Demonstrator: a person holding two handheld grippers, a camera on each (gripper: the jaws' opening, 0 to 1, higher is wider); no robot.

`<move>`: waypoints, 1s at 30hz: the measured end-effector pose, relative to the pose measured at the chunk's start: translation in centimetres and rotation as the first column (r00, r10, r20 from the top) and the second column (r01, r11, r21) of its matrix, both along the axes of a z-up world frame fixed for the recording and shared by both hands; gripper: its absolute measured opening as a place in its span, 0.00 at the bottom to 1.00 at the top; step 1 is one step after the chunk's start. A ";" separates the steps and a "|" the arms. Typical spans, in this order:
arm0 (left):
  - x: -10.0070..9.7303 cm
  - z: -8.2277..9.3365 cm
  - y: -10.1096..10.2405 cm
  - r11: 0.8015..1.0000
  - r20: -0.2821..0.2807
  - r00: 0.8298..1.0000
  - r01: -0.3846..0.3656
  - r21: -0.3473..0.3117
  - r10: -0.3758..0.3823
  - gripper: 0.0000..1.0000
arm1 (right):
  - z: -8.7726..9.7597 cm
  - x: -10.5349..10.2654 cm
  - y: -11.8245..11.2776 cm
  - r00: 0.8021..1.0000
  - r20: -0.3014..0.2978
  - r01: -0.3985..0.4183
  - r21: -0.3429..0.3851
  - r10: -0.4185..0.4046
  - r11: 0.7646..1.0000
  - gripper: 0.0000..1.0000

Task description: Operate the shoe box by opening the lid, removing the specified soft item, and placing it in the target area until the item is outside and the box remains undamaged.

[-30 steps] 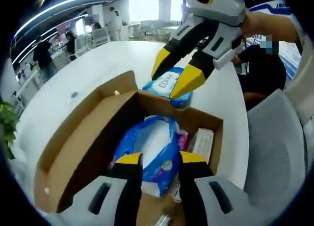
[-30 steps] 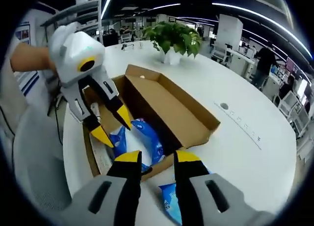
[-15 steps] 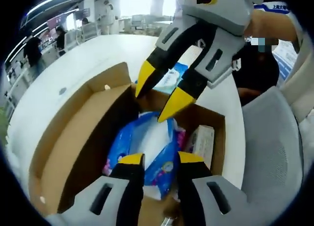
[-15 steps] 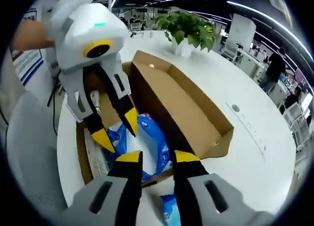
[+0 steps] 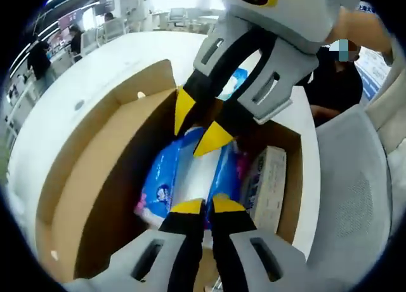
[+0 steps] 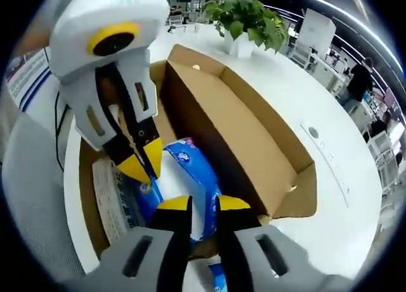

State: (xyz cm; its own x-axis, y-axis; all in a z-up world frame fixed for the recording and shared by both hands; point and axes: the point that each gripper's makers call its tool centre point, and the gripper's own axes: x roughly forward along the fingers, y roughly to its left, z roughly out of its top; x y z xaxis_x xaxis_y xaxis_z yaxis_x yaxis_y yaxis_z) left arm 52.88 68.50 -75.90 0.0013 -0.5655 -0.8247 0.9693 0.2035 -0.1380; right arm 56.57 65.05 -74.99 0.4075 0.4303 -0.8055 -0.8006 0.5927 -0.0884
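The cardboard shoe box (image 5: 282, 206) stands with its lid (image 5: 95, 178) folded back flat. Inside lies a blue-and-white soft pack (image 5: 190, 171). My left gripper (image 5: 207, 207) is shut on the near end of the pack. In the right gripper view it (image 6: 143, 164) comes in from the upper left, its yellow tips pinched on the pack (image 6: 190, 171). My right gripper (image 6: 203, 204) is open, its jaws drawn in on either side of the pack's other end. In the left gripper view it (image 5: 198, 125) reaches down into the box from above.
A white carton (image 5: 263, 184) and something pink (image 5: 143, 206) also lie in the box. A second blue pack (image 5: 238, 79) rests on the white round table (image 5: 95, 70) past the box. A grey chair (image 5: 355, 203) stands alongside, and a potted plant (image 6: 244, 16) at the table's far side.
Both grippers have dropped into the box. The left jaws closed on the pack. The right jaws narrowed around its other end.
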 end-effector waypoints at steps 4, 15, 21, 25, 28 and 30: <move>0.0 0.1 0.3 1.000 -0.002 1.000 -0.014 0.005 0.014 0.00 | -0.4 -0.2 -0.1 1.000 -0.013 0.016 -0.004 -0.016 1.000 0.00; -0.3 1.3 0.6 1.000 0.010 0.999 -0.030 -0.007 0.031 0.00 | 0.8 0.0 -0.2 0.999 0.008 0.044 0.037 -0.044 0.998 0.00; 0.1 2.6 1.0 0.998 0.011 0.998 -0.066 -0.025 0.066 0.00 | 2.1 0.3 -0.2 0.998 0.027 0.060 0.072 -0.062 0.996 0.00; 0.3 3.8 1.3 0.998 0.035 0.998 -0.057 -0.023 0.058 0.00 | 3.0 0.2 0.0 0.997 0.038 0.056 0.086 -0.060 0.995 0.00; 0.3 4.6 1.4 0.999 0.046 0.998 -0.050 -0.022 0.051 0.00 | 3.8 0.2 0.1 0.997 0.049 0.050 0.093 -0.055 0.994 0.00; 0.2 5.3 1.5 0.999 0.054 0.998 -0.041 -0.023 0.043 0.00 | 4.4 0.2 0.1 0.997 0.053 0.048 0.103 -0.053 0.994 0.00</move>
